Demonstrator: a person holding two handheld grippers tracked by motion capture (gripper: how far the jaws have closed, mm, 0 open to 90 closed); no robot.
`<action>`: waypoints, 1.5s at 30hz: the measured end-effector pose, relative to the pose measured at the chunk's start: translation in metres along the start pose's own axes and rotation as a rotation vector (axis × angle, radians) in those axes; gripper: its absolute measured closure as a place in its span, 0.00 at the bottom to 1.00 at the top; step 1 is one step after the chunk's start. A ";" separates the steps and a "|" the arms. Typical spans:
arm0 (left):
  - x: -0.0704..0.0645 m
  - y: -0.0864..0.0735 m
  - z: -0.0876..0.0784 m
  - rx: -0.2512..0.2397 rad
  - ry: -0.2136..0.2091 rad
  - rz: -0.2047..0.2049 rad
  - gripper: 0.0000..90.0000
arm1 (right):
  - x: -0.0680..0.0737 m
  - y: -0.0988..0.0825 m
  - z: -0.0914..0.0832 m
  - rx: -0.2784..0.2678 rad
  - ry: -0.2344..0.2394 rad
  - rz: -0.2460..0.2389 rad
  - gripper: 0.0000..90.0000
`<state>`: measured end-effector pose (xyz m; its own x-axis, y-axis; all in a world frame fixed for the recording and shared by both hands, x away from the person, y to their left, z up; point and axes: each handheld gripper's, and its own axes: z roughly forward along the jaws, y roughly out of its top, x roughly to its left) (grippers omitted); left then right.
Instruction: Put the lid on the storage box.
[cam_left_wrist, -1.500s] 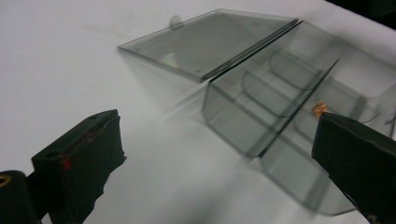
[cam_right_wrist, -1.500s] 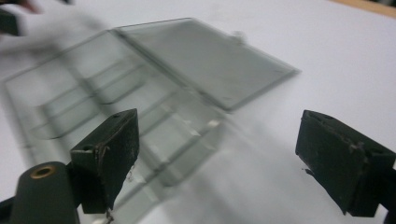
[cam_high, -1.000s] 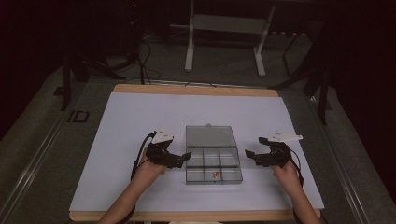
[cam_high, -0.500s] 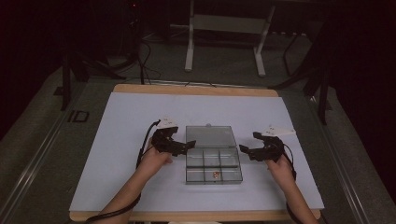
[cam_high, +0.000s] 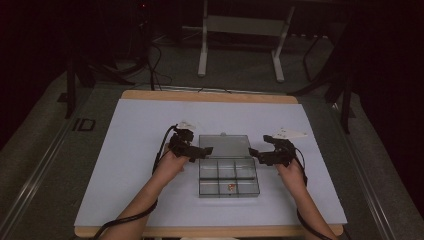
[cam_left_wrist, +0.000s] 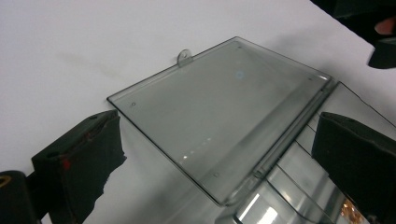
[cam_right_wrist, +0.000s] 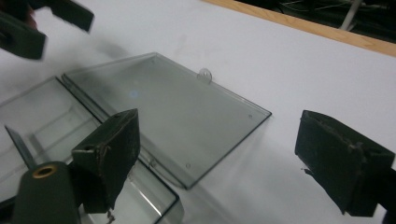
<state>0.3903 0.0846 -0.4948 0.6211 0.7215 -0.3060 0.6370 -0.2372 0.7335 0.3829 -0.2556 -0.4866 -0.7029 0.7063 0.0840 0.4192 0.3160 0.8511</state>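
Note:
A clear plastic compartment box (cam_high: 229, 177) lies open on the white sheet, its lid (cam_high: 223, 145) folded flat behind it. One front compartment holds small orange bits (cam_high: 230, 187). My left gripper (cam_high: 204, 150) stands open at the lid's left edge. In the left gripper view the lid (cam_left_wrist: 219, 102) lies between the open left gripper (cam_left_wrist: 217, 126) pads, which do not touch it. My right gripper (cam_high: 253, 152) is open at the lid's right edge. In the right gripper view the open right gripper (cam_right_wrist: 219, 123) straddles the corner of the lid (cam_right_wrist: 168, 107).
The white sheet (cam_high: 150, 125) covers a table with a wooden far edge (cam_high: 210, 96). Beyond it stand metal frame legs (cam_high: 202, 55) and cables on a dark floor. Cables trail from both grippers along the forearms.
Both hands have moved away from the person and inward, from beside the box's compartments to either side of the flat lid. Both grippers stay open.

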 end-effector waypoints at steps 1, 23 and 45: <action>0.001 0.000 0.002 0.003 -0.003 -0.006 0.03 | 0.000 0.000 0.001 -0.004 -0.001 0.015 0.14; 0.026 -0.006 0.024 0.085 -0.098 -0.254 0.34 | -0.001 0.002 0.026 0.062 -0.018 0.063 0.18; 0.013 -0.007 0.018 0.047 -0.069 -0.162 0.57 | 0.000 0.000 0.030 0.081 -0.013 0.066 0.20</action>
<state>0.4019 0.0837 -0.5152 0.5371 0.7068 -0.4604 0.7512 -0.1526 0.6422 0.4005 -0.2370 -0.5018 -0.6654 0.7349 0.1313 0.5097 0.3187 0.7991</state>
